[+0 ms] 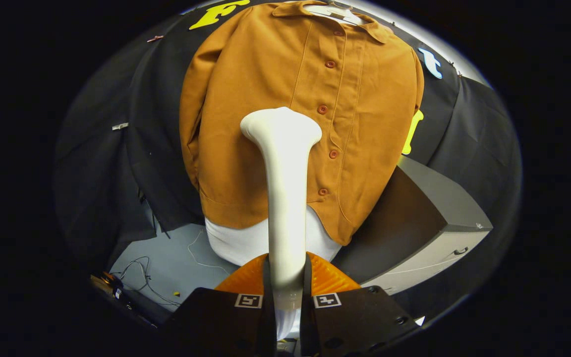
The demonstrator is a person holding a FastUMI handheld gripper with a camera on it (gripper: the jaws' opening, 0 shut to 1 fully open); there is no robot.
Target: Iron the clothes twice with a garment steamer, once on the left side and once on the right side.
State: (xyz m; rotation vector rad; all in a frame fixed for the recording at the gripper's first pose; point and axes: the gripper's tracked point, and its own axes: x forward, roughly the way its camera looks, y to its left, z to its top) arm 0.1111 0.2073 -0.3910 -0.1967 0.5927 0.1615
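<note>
Nearest you, the fingers (285, 292) are clenched on the steamer (285, 198), one pressing each side of its handle, so your grip looks secure. The handle runs straight ahead from between them, and the head sits over the shirt (275, 89), just left of the button line and about mid-height on the front. Whether the head actually touches the cloth cannot be told from here.

Beyond it, the shirt hangs buttoned on a hanger (337, 12) against the booth wall, with a white layer (238, 243) showing below its hem. A grey cabinet (439, 223) stands to the right.

You look to be on the left-side pass. Next, run the head steadily along that left panel, then shift right across the buttons (322, 109) for the second pass, keeping the head flat and clear of them.
</note>
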